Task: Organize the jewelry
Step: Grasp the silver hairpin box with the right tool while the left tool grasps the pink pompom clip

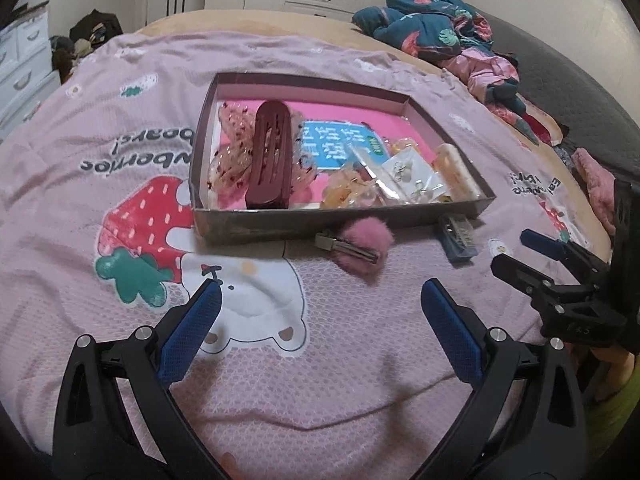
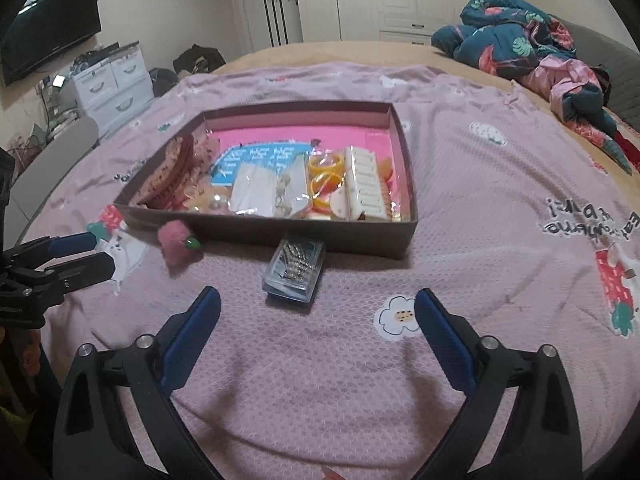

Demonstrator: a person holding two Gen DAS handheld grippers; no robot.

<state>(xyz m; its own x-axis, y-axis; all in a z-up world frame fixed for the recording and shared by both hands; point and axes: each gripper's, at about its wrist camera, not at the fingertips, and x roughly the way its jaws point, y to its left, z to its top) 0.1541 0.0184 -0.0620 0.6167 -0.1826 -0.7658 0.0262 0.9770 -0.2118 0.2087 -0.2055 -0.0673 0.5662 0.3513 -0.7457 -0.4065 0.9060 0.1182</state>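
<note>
On the pink printed bedspread (image 1: pixel 320 380) sits the shallow dark cardboard box with the bright pink lining (image 1: pixel 240 226), and it's already busy: a maroon slotted hair claw (image 1: pixel 269 160) over a sheer spotted bow, clear packets of earrings (image 2: pixel 276 192), orange bangles (image 2: pixel 326 168), a cream ridged clip (image 2: pixel 366 186) along the right side. So much of the sorting looks done, I'd say

Two pieces are left outside, both just beside the box's near wall: the fluffy pink pom-pom hair clip with its metal clasp (image 1: pixel 362 246), and the small clear blue plastic case of pins (image 2: pixel 294 272), its far end touching the box

Left gripper (image 1: pixel 320 320) hovers low with jaws spread wide, nothing between them, the pom-pom clip straight ahead. Right gripper (image 2: pixel 316 320), jaws also wide apart and empty, lines up on the blue case

Room to work? Plenty of bare spread in front of both tools. The watch-points, to my eye: that near wall the pieces must clear, and the two grippers close side by side, each showing at the edge of the other's view
</note>
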